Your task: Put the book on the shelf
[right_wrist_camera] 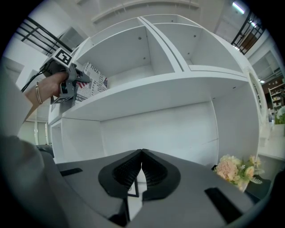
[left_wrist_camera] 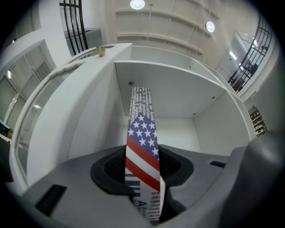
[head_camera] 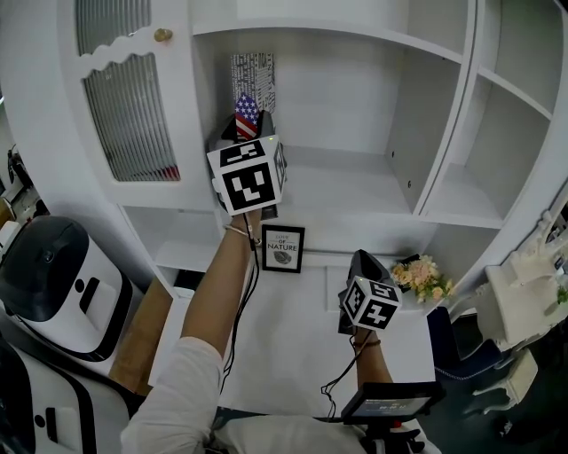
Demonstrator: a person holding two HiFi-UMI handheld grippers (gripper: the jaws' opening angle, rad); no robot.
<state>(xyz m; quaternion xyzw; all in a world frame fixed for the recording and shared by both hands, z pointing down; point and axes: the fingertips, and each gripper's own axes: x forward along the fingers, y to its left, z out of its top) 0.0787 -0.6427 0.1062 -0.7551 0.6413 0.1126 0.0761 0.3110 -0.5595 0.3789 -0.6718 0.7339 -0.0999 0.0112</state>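
right claw (right_wrist_camera: 141, 153): jaws together, empty, parked low, clear of the work.
left claw (left_wrist_camera: 142, 167): clamped on the book (left_wrist_camera: 141, 120), so i can stand it upright.
book: at the left end of the shelf (head_camera: 355, 180), beside the side wall (left_wrist_camera: 95, 116).

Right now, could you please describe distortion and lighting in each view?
Head view: even light, sharp, the white shelf slightly bowed. Left gripper view: heavy fisheye, dark corners, ceiling lamps glaring, the flag-covered book softening near the lens. Right gripper view: fisheye too, flowers soft.
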